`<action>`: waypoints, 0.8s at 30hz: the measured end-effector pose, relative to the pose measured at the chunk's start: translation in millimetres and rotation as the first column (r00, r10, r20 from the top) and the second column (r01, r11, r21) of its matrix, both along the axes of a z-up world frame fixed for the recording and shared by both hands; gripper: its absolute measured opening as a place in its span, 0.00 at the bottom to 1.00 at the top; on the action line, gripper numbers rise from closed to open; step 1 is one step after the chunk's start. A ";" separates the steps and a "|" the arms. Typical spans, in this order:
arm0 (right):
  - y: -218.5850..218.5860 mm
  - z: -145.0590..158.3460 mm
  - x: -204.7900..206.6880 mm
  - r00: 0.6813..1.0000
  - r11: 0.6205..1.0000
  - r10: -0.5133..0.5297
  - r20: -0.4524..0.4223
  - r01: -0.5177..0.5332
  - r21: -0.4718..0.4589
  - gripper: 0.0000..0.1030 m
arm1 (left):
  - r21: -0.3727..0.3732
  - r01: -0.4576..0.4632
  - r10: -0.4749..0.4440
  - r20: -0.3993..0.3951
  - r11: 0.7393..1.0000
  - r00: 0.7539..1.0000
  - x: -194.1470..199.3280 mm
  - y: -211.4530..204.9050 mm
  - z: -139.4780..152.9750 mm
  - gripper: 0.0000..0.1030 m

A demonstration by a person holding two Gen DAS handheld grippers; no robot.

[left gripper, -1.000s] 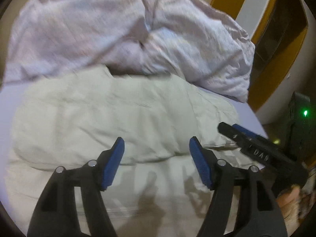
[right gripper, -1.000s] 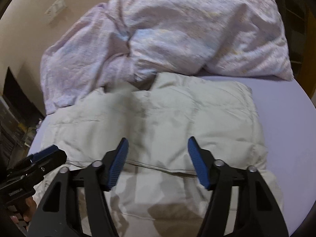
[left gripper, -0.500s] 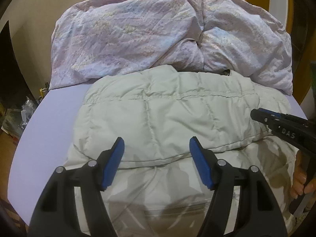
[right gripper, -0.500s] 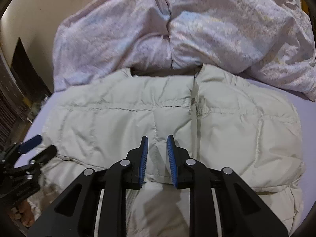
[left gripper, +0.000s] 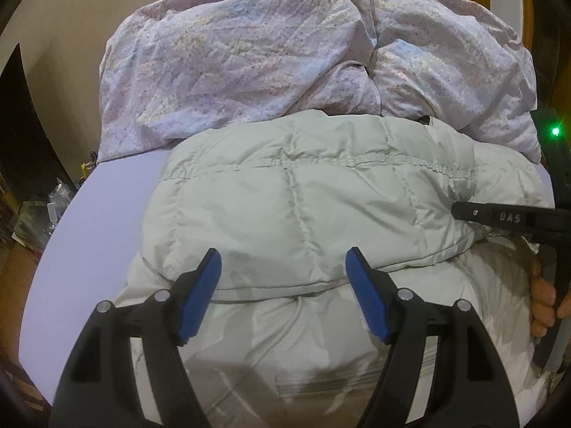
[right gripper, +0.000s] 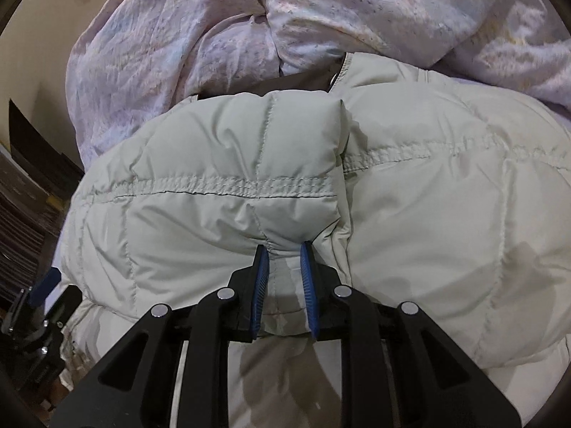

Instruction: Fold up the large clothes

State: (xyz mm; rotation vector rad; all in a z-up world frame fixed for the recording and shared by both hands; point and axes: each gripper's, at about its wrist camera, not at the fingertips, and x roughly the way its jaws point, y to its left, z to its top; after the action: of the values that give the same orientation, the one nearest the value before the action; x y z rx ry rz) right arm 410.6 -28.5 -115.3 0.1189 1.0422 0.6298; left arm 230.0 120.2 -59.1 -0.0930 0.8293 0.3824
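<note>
A pale grey-green quilted puffer jacket lies folded on a lilac bed sheet. My left gripper is open and empty, its blue pads just above the folded edge of the jacket. My right gripper is shut on a pinch of the jacket at the folded edge, and the fabric bunches up between the pads. The right gripper also shows at the right edge of the left wrist view, lying against the jacket. The left gripper's blue tip shows at the left edge of the right wrist view.
A crumpled pink-lilac duvet is heaped at the far side of the bed, touching the jacket's far edge; it also shows in the right wrist view. The bed's left edge drops to dark furniture and clutter.
My right gripper has closed from wide open and moved forward onto the jacket's folded edge, pinching the fabric. My left gripper has stayed open and swung to face the jacket squarely.
</note>
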 end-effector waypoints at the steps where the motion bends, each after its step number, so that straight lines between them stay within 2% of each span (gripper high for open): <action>1: -2.5 1.5 -1.4 1.000 1.000 0.001 -0.005 -0.001 0.005 0.20 | 0.001 -0.001 0.001 -0.001 1.000 1.000 -2.3 0.5 0.1 0.70; 3: -8.6 4.1 -3.9 1.000 1.000 0.001 -0.020 -0.001 0.020 0.21 | 0.000 -0.003 0.003 -0.002 1.000 1.000 -7.0 1.5 0.4 0.71; 6: -28.9 12.2 -15.0 0.999 0.998 0.011 -0.050 -0.009 0.058 0.30 | -0.011 -0.001 0.001 -0.003 1.000 1.000 -22.6 5.9 2.3 0.75; 7: -39.6 15.8 -20.5 0.998 0.998 0.013 -0.061 -0.009 0.068 0.39 | -0.023 0.003 -0.003 0.000 1.000 1.000 -33.2 9.9 3.8 0.76; 8: -49.0 18.3 -24.7 0.998 0.998 0.005 -0.069 -0.001 0.062 0.58 | -0.032 0.005 -0.005 0.000 0.999 1.000 -39.5 12.5 4.8 0.77; 9: -61.8 21.3 -30.3 0.998 0.998 -0.003 -0.068 0.007 0.063 0.63 | -0.045 0.008 -0.008 0.001 0.999 1.000 -47.8 16.1 6.1 0.77; 13: -123.4 31.1 -58.2 0.997 0.997 -0.057 -0.054 0.059 0.046 0.64 | -0.096 0.004 -0.004 0.002 0.995 1.000 -96.1 41.8 9.3 0.79; 18: -216.0 25.3 -86.0 0.980 0.984 -0.173 -0.102 0.178 0.033 0.67 | -0.161 -0.037 0.033 -0.031 0.986 0.999 -154.4 74.9 4.9 0.80; 21: -260.9 14.9 -105.1 0.961 0.969 -0.242 -0.130 0.246 0.018 0.67 | -0.254 -0.074 0.066 -0.040 0.964 0.997 -187.1 95.5 -2.7 0.80; 24: -292.1 -0.5 -122.7 0.947 0.961 -0.257 -0.192 0.271 0.048 0.68 | -0.329 -0.097 0.090 -0.037 0.939 0.995 -211.6 108.6 -11.4 0.80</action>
State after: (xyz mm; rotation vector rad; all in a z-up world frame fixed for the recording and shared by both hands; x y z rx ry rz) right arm 287.8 -320.6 -115.7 0.3821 1.1571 0.4181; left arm 18.5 228.8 -70.4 -0.4435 0.9068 0.3312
